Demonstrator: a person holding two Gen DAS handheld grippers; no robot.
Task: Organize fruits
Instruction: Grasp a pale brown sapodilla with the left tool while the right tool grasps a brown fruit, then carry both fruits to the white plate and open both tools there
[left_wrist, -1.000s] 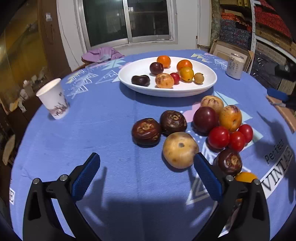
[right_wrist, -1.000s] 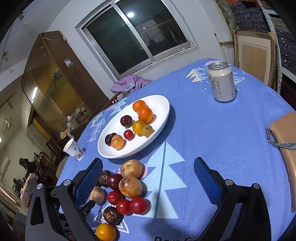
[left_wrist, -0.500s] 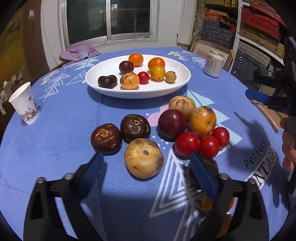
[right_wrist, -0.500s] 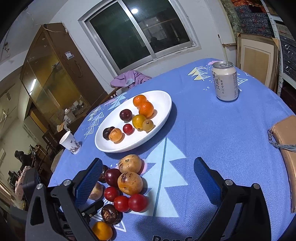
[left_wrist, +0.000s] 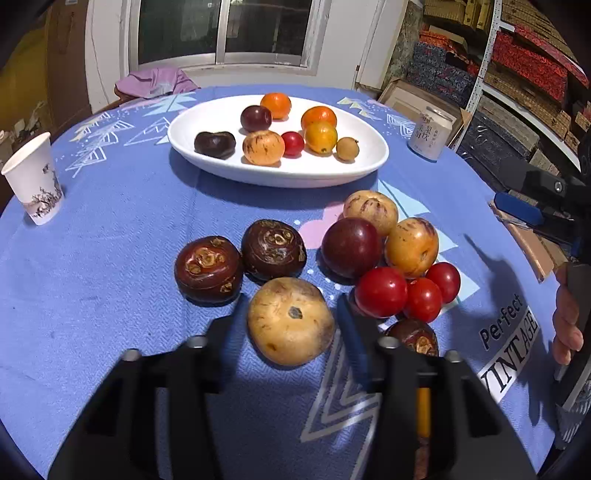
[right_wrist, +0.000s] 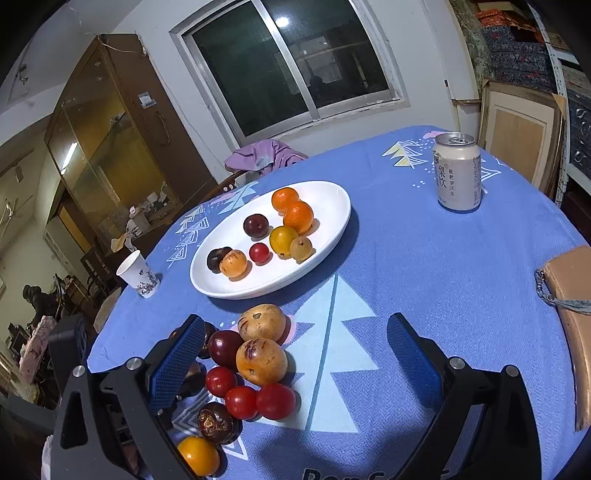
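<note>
**Left wrist view: jaws closing around a tan fruit**

Left wrist view shows the left gripper (left_wrist: 291, 317) closing with the tan fruit (left_wrist: 290, 320) between its fingers, mid-table among loose fruit. Bare blue tablecloth (left_wrist: 92, 258) lies toward the left edge. Only the right wrist view shows the right gripper (right_wrist: 295, 354), wide open and empty, the white plate (right_wrist: 332, 225) beyond it.

A: Left gripper (left_wrist: 291, 317)?
B: Tilted down toward table, jaws closing, 1 tan fruit (left_wrist: 290, 320) between, pads blurred, contact unclear.
A: Right gripper (right_wrist: 295, 354)?
B: Angled down, jaws spread wide, nothing between.
A: Any hand visible?
B: Right hand (left_wrist: 567, 321), wrapped around handle at frame edge.
</note>
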